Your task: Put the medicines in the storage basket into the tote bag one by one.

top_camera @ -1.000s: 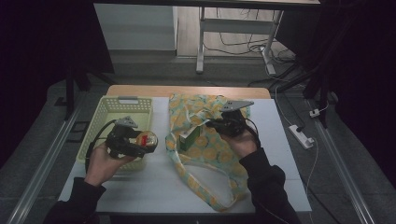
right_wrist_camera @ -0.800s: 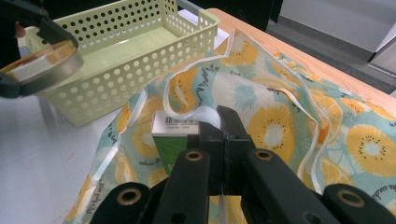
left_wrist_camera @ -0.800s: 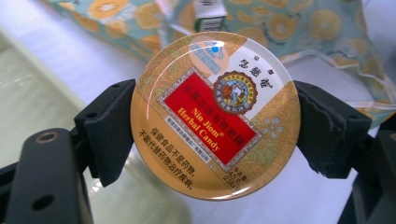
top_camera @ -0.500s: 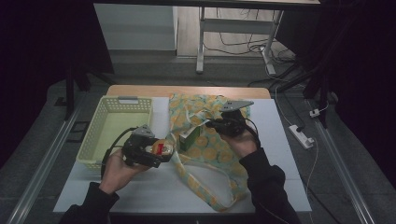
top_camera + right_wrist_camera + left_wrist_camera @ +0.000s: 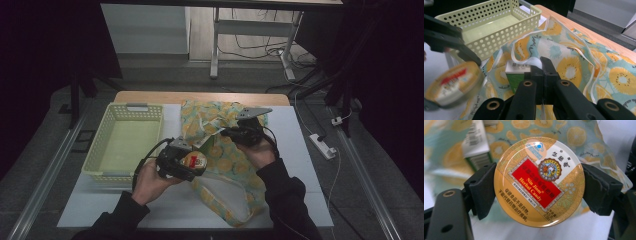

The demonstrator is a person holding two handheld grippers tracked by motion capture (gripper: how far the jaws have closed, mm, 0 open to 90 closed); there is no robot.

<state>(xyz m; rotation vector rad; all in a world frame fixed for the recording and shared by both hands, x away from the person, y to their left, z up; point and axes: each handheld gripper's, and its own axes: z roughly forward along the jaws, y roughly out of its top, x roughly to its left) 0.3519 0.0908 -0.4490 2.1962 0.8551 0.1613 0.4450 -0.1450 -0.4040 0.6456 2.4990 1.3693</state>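
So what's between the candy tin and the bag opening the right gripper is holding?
Nothing solid: in the right gripper view the candy tin, clamped in the left gripper, hangs beside the fruit-print bag, whose edge the right gripper pinches. A green box sits inside the opening.

Round gold-and-red candy tin point(image 5: 539, 181), lid up, over the citrus-print bag point(image 5: 227, 165).

Looks like a lab or recording studio, not a home: table point(image 5: 300, 165) w/ white top and bare wood back edge stands alone on grey floor point(image 5: 360, 180), dark curtains point(image 5: 45, 45) both sides, floor rails point(image 5: 40, 185) along it, power strip point(image 5: 322, 146) plus loose cables point(image 5: 260, 47) by a metal desk frame point(image 5: 215, 45) behind.
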